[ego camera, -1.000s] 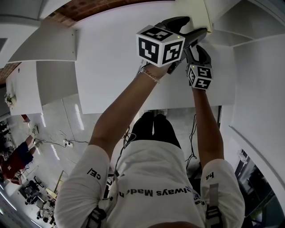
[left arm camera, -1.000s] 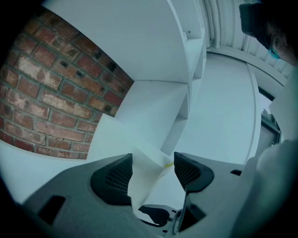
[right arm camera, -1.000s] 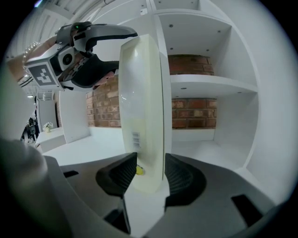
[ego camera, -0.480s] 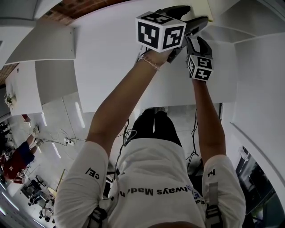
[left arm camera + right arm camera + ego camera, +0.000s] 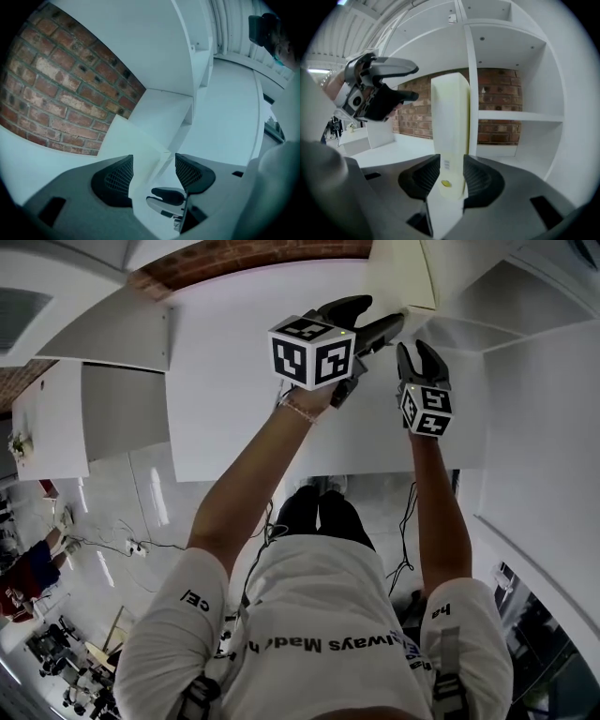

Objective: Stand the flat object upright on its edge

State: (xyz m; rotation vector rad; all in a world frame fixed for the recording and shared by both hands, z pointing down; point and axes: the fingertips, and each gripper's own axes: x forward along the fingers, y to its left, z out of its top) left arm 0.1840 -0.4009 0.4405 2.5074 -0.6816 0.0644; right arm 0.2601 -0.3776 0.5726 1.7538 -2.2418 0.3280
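Observation:
The flat cream object (image 5: 403, 273) stands upright on its edge on the white table (image 5: 234, 381), beside a shelf unit. In the right gripper view its narrow edge (image 5: 450, 122) faces me. My right gripper (image 5: 417, 348) has that edge in line between its jaws (image 5: 451, 171), which are closing; the pads sit close on either side without a visible press. My left gripper (image 5: 386, 309) is open at the object's lower corner (image 5: 140, 145), one finger against its bottom edge.
White shelf compartments (image 5: 511, 70) stand right behind the object, with a brick wall (image 5: 51, 79) beyond. More white blocks (image 5: 112, 334) sit at the table's left. The person's legs are below the table's near edge (image 5: 309, 470).
The head view has shifted, so both grippers and the object sit lower in frame. Both grippers stay at the object's base. The right fingers look slightly closer together.

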